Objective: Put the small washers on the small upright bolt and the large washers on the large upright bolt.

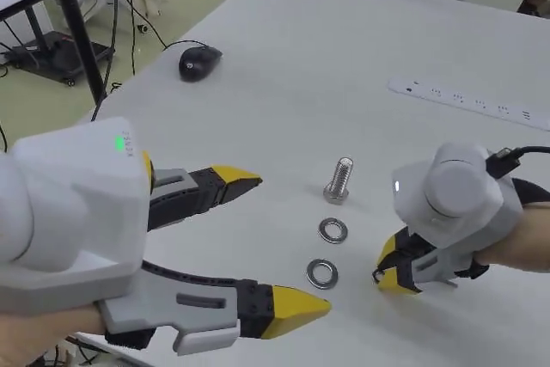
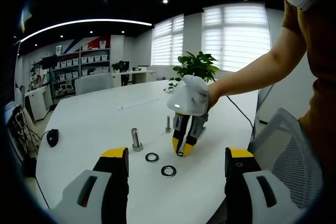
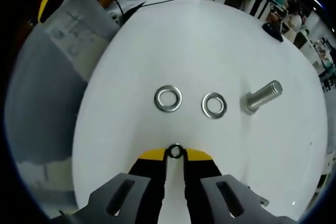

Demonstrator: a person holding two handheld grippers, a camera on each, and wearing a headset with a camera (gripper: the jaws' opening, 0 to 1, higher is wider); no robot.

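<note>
White surface (image 1: 344, 66): large bolt (image 1: 339, 180) upright, two large washers (image 1: 333, 230) beside it. Office, blinds (image 2: 236, 35), shelving (image 2: 86, 61). Left gripper (image 1: 284, 242) fingers apart; right gripper (image 3: 176, 156) fingers clamped, seemingly on small washer (image 3: 176, 151).

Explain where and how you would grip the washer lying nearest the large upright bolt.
Grip the washer by its rim, coming straight down from above, probably with one jaw tip in the hole and one outside. It lies flat on the table, so its thin edge gives little to pinch sideways. Choose the rim away from the bolt, which stands close.
</note>
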